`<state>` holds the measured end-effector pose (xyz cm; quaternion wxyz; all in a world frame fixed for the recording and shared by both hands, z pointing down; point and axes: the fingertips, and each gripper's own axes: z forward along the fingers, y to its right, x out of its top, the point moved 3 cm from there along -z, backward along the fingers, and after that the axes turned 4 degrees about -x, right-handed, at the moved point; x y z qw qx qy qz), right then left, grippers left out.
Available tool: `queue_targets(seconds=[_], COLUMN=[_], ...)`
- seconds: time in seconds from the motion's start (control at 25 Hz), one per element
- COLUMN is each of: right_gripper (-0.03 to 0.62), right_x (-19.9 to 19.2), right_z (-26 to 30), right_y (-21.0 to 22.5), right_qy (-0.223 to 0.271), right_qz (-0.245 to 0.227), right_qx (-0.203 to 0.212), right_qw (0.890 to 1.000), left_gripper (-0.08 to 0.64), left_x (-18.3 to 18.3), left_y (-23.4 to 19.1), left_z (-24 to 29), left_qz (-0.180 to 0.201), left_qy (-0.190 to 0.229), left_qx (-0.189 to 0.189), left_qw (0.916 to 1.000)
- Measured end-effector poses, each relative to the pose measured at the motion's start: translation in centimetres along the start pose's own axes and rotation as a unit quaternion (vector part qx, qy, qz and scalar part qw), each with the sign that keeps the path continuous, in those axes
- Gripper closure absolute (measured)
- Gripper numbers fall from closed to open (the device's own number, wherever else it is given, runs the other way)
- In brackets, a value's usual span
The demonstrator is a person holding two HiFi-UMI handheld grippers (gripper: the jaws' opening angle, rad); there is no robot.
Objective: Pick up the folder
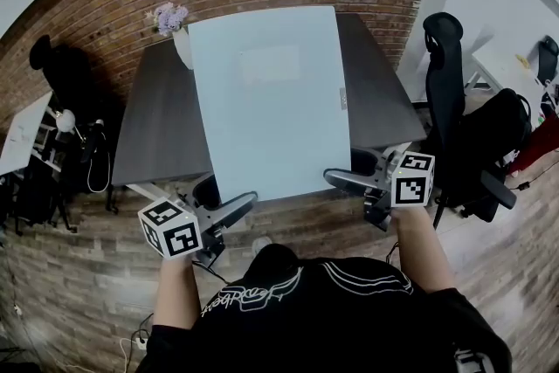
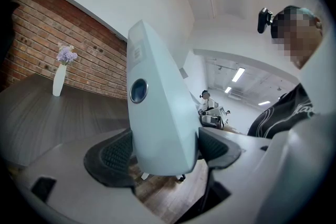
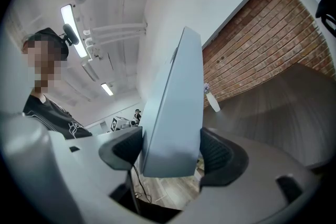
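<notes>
Nearest, at the body: grips the near left corner of the folder (image 1: 271, 100) with the left gripper (image 1: 234, 209), and the near right corner with the right gripper (image 1: 348, 179). Along the left jaws: closed down to the thickness of the pale blue cover, pinching both faces with the ribbed pads (image 2: 116, 153), nothing else between. Same on the right: narrowed onto the folder's edge, pressed tight against either side. Looks like the lift step, well along. Holds the near edge out past the front of the table (image 1: 153, 144), with wood floor (image 2: 157, 191) showing beneath it in both gripper views, so likely off the surface there. Cannot tell whether the far edge rests on the top or hangs free. Next, probably: hold both grips firm and level, raise evenly, and avoid twisting so wide a cover between two small holds. Farther off, mind the white vase (image 1: 182, 48) of lilac flowers, standing close by the folder's far left corner. Beyond the right side, well apart, an office chair (image 1: 445, 74).
</notes>
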<state>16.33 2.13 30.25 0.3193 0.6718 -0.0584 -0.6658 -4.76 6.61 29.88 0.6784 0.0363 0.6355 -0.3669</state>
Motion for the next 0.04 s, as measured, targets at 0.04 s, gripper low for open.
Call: queue_targets(seconds=[0.04], right_gripper=[0.295], right_x=[0.07], right_z=[-0.02], right_y=[0.03], right_qy=[0.0], right_qz=[0.0], right_qx=[0.0], right_qw=[1.0], left_gripper=[0.193], left_x=[0.06], left_y=[-0.02], left_z=[0.05], left_qz=[-0.001], left_qy=[0.0], left_qx=[0.0], left_qw=[1.0])
